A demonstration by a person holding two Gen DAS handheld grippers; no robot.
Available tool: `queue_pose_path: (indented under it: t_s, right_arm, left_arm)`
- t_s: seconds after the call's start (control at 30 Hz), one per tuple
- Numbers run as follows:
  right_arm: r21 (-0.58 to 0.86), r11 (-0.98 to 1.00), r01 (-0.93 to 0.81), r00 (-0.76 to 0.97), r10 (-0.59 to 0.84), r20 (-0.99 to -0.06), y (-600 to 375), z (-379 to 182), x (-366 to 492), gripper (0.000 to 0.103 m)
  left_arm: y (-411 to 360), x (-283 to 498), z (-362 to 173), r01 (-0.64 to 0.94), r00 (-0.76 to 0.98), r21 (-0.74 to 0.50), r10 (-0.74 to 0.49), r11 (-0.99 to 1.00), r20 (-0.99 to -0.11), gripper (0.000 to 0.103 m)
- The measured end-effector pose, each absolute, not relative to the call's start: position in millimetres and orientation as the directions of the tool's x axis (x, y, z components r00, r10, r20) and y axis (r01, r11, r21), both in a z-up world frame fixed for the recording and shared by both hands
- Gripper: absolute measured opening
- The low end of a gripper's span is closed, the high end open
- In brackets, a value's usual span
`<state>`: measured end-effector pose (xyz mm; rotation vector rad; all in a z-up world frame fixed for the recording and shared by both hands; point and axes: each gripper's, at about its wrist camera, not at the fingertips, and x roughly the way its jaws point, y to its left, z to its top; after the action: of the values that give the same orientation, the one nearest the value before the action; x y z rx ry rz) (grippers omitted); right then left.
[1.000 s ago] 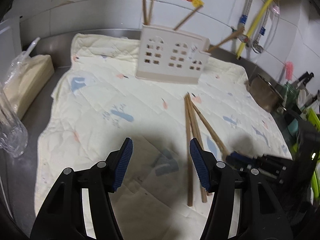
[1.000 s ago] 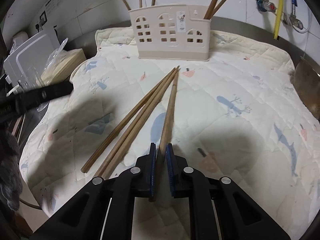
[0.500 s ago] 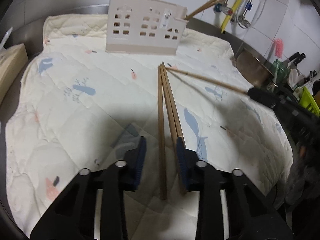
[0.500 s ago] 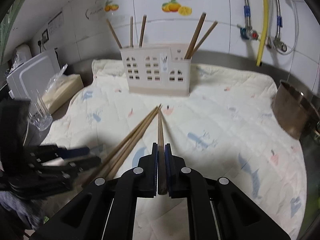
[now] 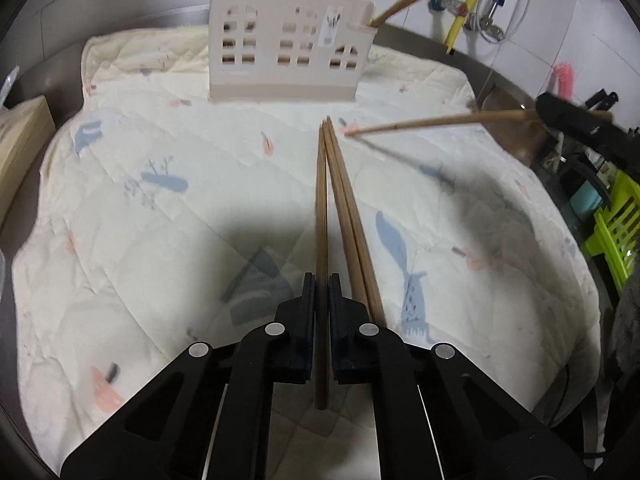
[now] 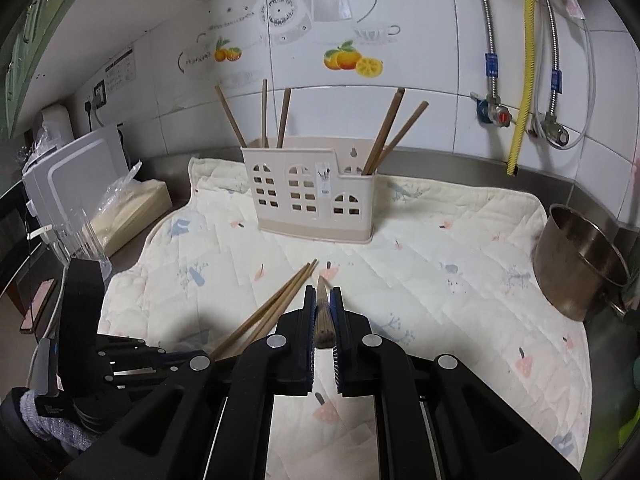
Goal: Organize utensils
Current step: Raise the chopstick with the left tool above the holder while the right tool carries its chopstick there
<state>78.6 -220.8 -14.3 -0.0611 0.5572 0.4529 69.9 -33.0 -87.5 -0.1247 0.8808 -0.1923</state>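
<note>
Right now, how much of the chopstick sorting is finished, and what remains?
Done: five chopsticks stand in the holder. In hand: the right gripper carries one chopstick in the air; the left gripper is shut on another. Left: two chopsticks lie on the quilted mat.

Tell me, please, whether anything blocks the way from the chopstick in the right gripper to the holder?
Nothing visible does. The right gripper carries its chopstick above the quilted mat, and only bare mat lies between it and the holder.
</note>
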Motion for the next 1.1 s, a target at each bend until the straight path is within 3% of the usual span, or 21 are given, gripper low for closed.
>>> queue_pose_path:
  t_s: [0.33, 0.63, 0.8, 1.1]
  right_arm:
    - [0.044, 0.887, -0.460, 0.751, 0.415, -0.513, -219, 11, 100, 0.007]
    - [0.057, 0.868, -0.494, 0.734, 0.451, -0.507, -218, 45, 131, 0.007]
    - [0.056, 0.857, -0.512, 0.740, 0.473, -0.478, -218, 74, 145, 0.007]
    - [0.034, 0.861, -0.507, 0.783, 0.477, -0.399, -211, 127, 176, 0.007]
  left_arm:
    - [-8, 85, -2, 0.146, 0.743, -0.199, -0.240, 0.969, -0.624, 0.005]
    - [-9, 121, 41, 0.199, 0.767, -0.149, -0.248, 0.969, -0.591, 0.005]
    - [-7, 136, 66, 0.207, 0.784, -0.128, -0.242, 0.970, -0.572, 0.005]
    - [1, 148, 146, 0.204, 0.865, -0.049, -0.203, 0.978, -0.460, 0.005]
